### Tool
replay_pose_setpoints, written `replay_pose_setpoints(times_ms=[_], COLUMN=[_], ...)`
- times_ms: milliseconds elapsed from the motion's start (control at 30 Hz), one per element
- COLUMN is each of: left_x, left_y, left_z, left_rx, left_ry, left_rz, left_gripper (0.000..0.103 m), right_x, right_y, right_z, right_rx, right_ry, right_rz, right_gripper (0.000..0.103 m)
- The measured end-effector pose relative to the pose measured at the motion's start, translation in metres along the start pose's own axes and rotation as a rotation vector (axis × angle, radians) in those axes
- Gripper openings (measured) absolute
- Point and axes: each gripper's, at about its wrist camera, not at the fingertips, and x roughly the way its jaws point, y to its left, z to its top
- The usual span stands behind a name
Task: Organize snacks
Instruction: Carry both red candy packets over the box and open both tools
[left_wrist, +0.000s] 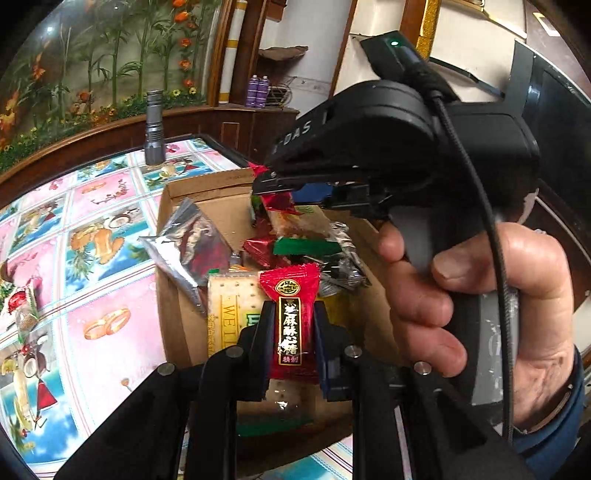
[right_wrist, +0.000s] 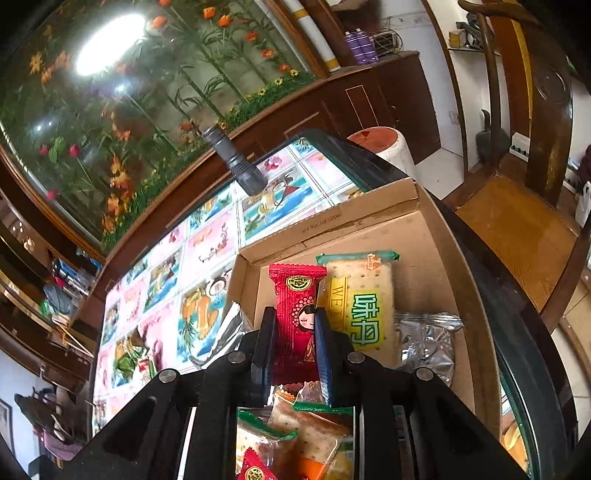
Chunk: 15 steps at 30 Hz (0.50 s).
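**Both grippers pinching red candy over the snack box**

Now, the left gripper (left_wrist: 291, 332) is holding a red candy packet (left_wrist: 290, 317) with gold characters down its front, its two fingers pressing flat against the wrapper's sides. It is hanging right above the cardboard box (left_wrist: 207, 192), which is sitting on the bench (left_wrist: 110, 295) with its patterned cloth of fruit and ring pictures.

Inside the box, a pile of snacks is showing: a cracker pack (left_wrist: 232, 295) with yellow lettering lying just behind the held candy, a silver foil pouch (left_wrist: 184, 243) leaning against the box's left wall, and a jumble of red, green and clear wrappers toward the back.

Over on the other side, the right gripper (right_wrist: 291, 332) is clamping its own red candy packet (right_wrist: 295, 314), this one printed with a cartoon face, and is pointing down into the same box (right_wrist: 424, 236). From this view the cracker pack (right_wrist: 360, 295) is lying flat on the box floor just right of the held candy, with a crinkled silver pouch (right_wrist: 424, 343) beside it. More wrapped biscuits (right_wrist: 306, 432) are showing under the gripper's frame.

In the left wrist view, the right hand (left_wrist: 491, 306) is wrapping around the grey handle of its tool. A grey flashlight (left_wrist: 154, 125) is standing upright at the far edge of the bench, well apart from the box.
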Motion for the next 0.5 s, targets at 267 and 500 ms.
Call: replay_pose_setpoints(times_ms=[267, 500], left_x=[-0.006, -0.027], left_y=[-0.001, -0.002], left_z=[-0.003, 0.005], left_rx=[0.005, 0.006], left_ry=[-0.019, -0.086], left_rz=[-0.015, 0.009], left_gripper=[0.019, 0.038], right_x=[-0.005, -0.016], right_y=[0.002, 0.002], right_z=[0.001, 0.003], right_rx=[-0.013, 0.000], right_ry=[-0.023, -0.087], right_rz=[-0.036, -0.042], right_gripper=[0.029, 0.029])
